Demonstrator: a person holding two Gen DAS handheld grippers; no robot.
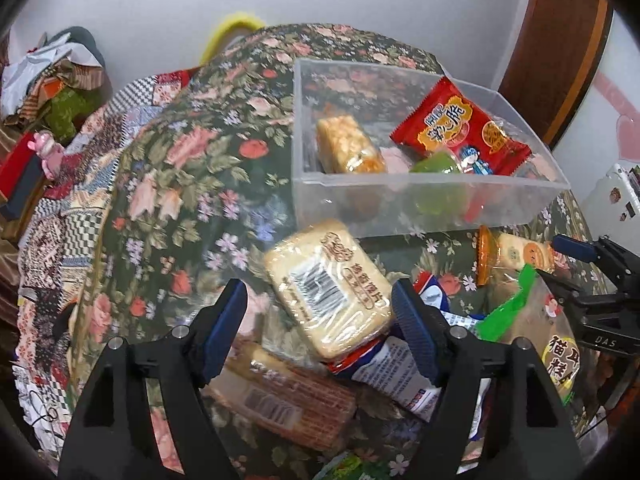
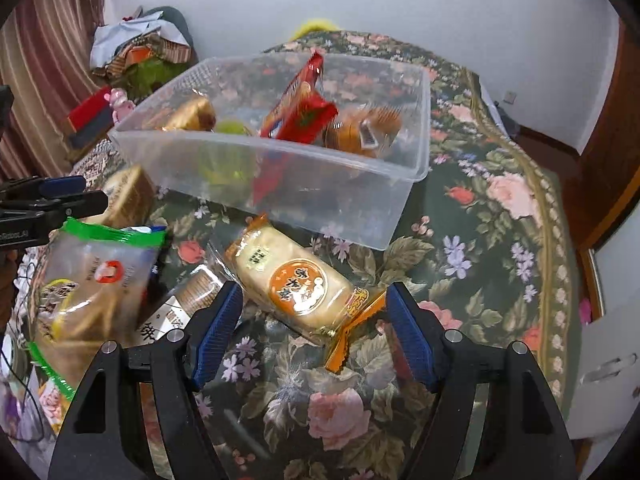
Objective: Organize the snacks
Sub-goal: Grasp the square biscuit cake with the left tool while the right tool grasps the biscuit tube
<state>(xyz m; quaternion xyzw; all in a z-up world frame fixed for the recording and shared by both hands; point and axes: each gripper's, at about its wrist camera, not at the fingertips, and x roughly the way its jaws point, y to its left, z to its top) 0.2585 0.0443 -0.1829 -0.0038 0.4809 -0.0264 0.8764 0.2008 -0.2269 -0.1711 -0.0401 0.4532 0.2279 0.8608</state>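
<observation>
A clear plastic bin (image 1: 400, 204) (image 2: 340, 184) stands on the floral table and holds a red packet (image 1: 460, 128), a golden cake and a green snack. My left gripper (image 1: 320, 320) is open around a pale square biscuit pack (image 1: 328, 288) lying on the snack pile in front of the bin. My right gripper (image 2: 314, 328) is open, low over the table, with an orange-ended biscuit pack (image 2: 296, 288) between its fingers. It shows in the left wrist view (image 1: 516, 256) too.
More snacks lie around: a green-topped bag (image 2: 92, 292) (image 1: 532, 320), a blue-white pack (image 1: 400, 376), a brown wafer pack (image 1: 280, 396). The right gripper (image 1: 580, 264) shows at the right of the left view. Cluttered furniture stands beyond the table's left edge.
</observation>
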